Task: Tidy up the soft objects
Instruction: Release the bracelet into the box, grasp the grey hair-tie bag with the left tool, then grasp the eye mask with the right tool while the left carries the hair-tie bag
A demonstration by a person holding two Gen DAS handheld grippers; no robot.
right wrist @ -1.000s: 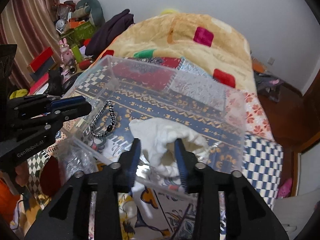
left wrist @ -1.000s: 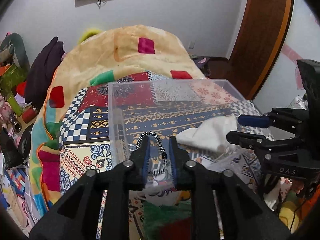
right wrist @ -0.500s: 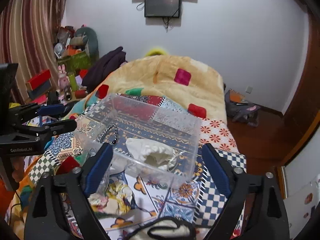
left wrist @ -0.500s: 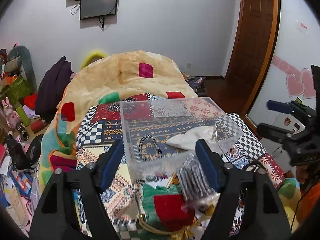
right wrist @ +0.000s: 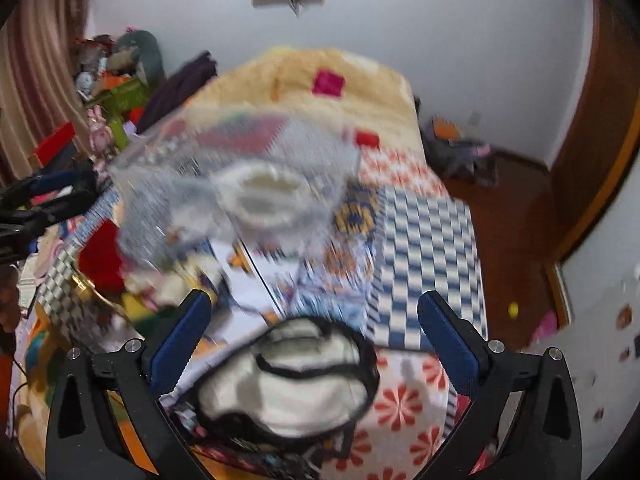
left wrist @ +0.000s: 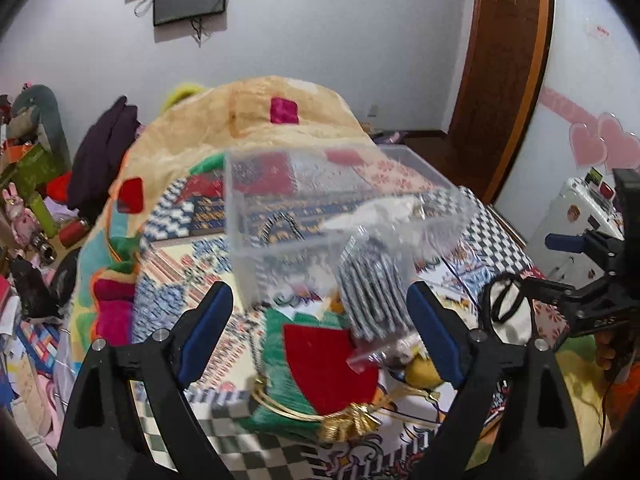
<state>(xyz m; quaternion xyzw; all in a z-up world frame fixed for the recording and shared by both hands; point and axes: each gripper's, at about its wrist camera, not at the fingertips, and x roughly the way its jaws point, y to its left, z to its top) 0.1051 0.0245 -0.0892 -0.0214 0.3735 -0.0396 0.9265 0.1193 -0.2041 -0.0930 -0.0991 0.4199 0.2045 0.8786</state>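
Observation:
A clear plastic bin (left wrist: 288, 236) stands on the patterned bed and holds a black-and-white bracelet (left wrist: 282, 228) and a white cloth (left wrist: 372, 214); the bin also shows blurred in the right wrist view (right wrist: 224, 184). My left gripper (left wrist: 320, 328) is open and empty above a red-and-green pouch (left wrist: 320, 364) and a clear bag of grey striped items (left wrist: 372, 300). My right gripper (right wrist: 316, 340) is open and empty above a white pouch with black trim (right wrist: 292, 380), which also shows in the left wrist view (left wrist: 508, 316).
A yellow quilt (left wrist: 256, 120) with coloured patches covers the far bed. Clutter and toys (left wrist: 28, 200) lie at the left. A wooden door (left wrist: 504, 72) is at the right, and dark clothes (right wrist: 460, 148) lie on the floor.
Both grippers opened and pulled back from the bin, leaving the bracelet and white cloth inside. They now hover over the loose items in front of the bin.

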